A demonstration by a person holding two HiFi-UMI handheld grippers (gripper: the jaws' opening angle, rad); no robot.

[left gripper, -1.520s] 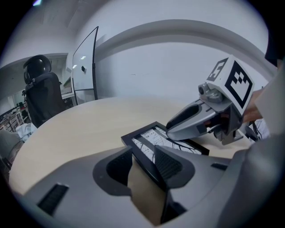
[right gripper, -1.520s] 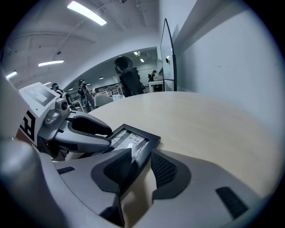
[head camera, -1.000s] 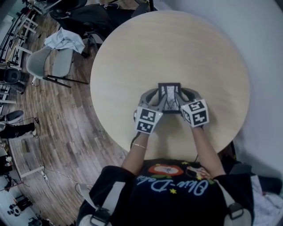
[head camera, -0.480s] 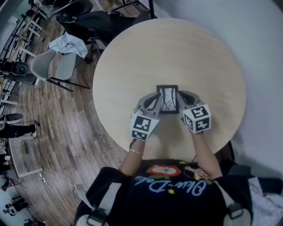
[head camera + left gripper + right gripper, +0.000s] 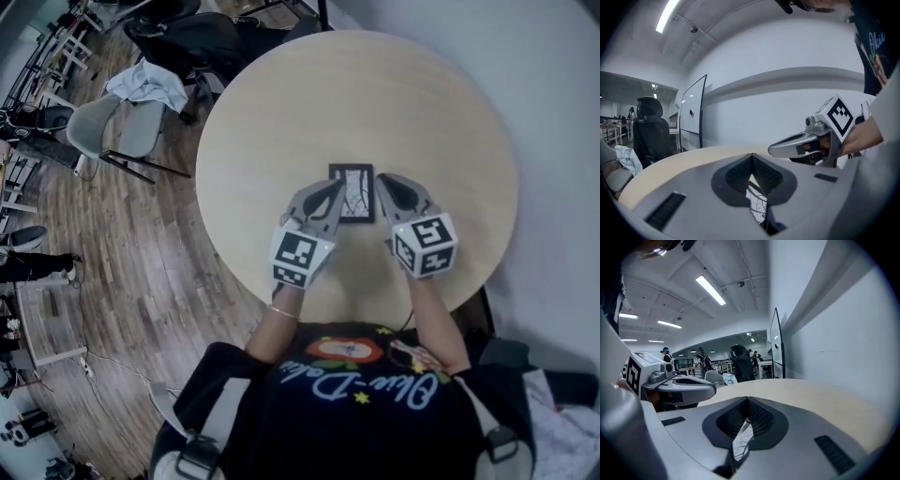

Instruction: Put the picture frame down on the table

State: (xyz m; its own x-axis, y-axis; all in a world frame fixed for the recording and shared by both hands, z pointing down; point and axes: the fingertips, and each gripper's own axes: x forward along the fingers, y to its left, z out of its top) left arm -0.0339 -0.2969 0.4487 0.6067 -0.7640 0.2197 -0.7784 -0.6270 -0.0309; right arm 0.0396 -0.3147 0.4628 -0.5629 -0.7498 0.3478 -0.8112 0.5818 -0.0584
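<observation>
Picture frame (image 5: pixel 354 192) partly behind left claw (image 5: pixel 330 197)

A grey shell chair (image 5: pixel 122 131) stands on the brown wood-plank floor (image 5: pixel 141 281), with a pale crumpled cloth (image 5: pixel 145 84) against it (draped or merely beside, unclear). A black office chair (image 5: pixel 202 37) is nearby.

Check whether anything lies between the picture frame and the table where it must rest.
Nothing visible does. The picture frame appears to lie on the table already, with the left gripper and right gripper shut and empty beside it.
</observation>
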